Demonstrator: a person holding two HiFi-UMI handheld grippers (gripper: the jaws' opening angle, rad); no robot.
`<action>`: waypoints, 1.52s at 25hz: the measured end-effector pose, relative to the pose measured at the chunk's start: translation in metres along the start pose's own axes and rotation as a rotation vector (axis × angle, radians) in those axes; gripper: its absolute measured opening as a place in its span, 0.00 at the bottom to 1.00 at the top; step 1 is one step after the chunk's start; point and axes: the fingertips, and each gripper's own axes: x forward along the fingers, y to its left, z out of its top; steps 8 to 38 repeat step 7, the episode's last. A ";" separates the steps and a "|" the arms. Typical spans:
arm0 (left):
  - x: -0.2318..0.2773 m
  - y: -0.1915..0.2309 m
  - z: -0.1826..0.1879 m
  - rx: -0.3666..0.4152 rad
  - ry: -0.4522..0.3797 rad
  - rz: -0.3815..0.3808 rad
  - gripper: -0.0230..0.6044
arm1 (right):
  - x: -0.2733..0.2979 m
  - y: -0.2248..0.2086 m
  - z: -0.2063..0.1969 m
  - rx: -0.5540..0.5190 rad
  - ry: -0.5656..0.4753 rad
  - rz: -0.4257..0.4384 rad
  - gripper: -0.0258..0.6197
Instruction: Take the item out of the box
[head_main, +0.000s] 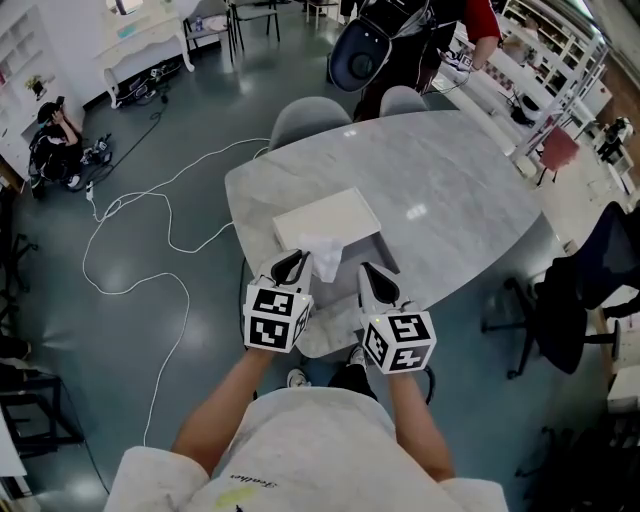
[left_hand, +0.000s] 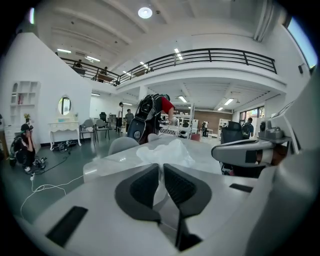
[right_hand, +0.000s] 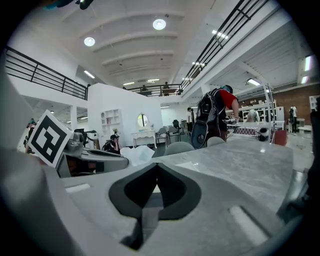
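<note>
While left tongs (head_main: 293, 265) pinch the white wrap (head_main: 326, 256) (by the box (head_main: 330, 218)), right tongs (head_main: 374, 284) press together.

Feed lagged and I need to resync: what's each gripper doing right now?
Left gripper: closed, pinching the white crumpled sheet.
Right gripper: closed, with nothing between its jaws.

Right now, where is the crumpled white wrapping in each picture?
Head view: crumpled white wrapping at the flat white box's near edge, by the left gripper.
Left gripper view: centre, standing above the fingers pinching it.
Right gripper view: left of centre, behind the left gripper.
Shared landmark: the big black backpack beyond the grey marble table.
</note>
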 end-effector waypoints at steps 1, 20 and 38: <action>0.000 0.000 0.000 0.000 0.000 -0.001 0.09 | 0.000 0.000 0.000 0.000 0.000 -0.001 0.05; 0.001 0.000 0.000 0.000 0.010 -0.007 0.09 | 0.001 0.002 0.003 0.008 -0.003 0.002 0.05; 0.001 0.000 0.000 0.000 0.010 -0.007 0.09 | 0.001 0.002 0.003 0.008 -0.003 0.002 0.05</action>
